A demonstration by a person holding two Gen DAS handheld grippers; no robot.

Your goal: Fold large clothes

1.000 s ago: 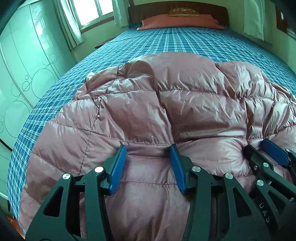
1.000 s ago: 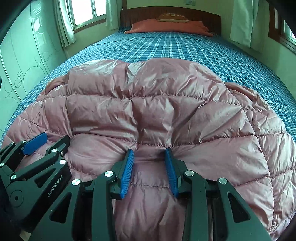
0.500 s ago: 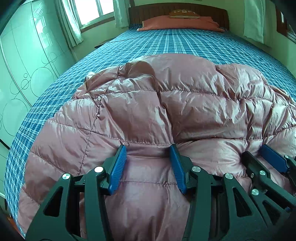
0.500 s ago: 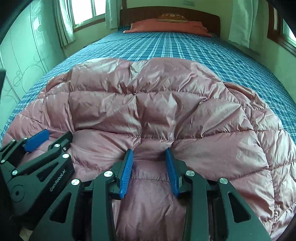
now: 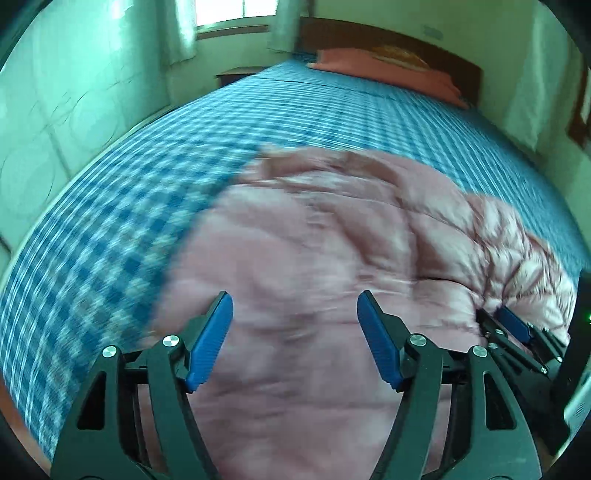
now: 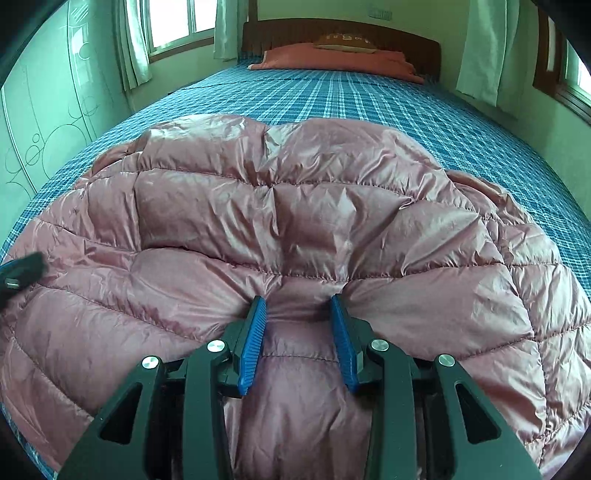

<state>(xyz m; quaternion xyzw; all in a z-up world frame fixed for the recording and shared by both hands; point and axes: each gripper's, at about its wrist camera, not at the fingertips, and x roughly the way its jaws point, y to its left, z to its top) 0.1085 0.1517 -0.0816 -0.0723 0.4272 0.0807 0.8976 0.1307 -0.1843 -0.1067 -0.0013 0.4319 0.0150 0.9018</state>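
A pink quilted down jacket (image 6: 295, 206) lies spread over the near end of the bed. My right gripper (image 6: 297, 301) is shut on a pinched fold of its near edge, and it also shows at the right of the left wrist view (image 5: 513, 325). My left gripper (image 5: 294, 299) hovers over the jacket (image 5: 314, 229); its jaws are opening and stand wide, with the fabric below them and not pressed by the pads. That view is blurred by motion. A dark blurred part of the left gripper (image 6: 22, 271) shows at the left edge of the right wrist view.
The bed (image 6: 369, 103) has a blue checked sheet, an orange pillow (image 6: 332, 61) and a dark wooden headboard (image 6: 343, 29) at the far end. A pale wardrobe (image 6: 48, 122) stands along the left side. Curtained windows are at the back left and on the right.
My left gripper has let go of the jacket fold, spread its jaws and swung left and up, so more bare sheet shows. The right gripper keeps its grip and has not moved.
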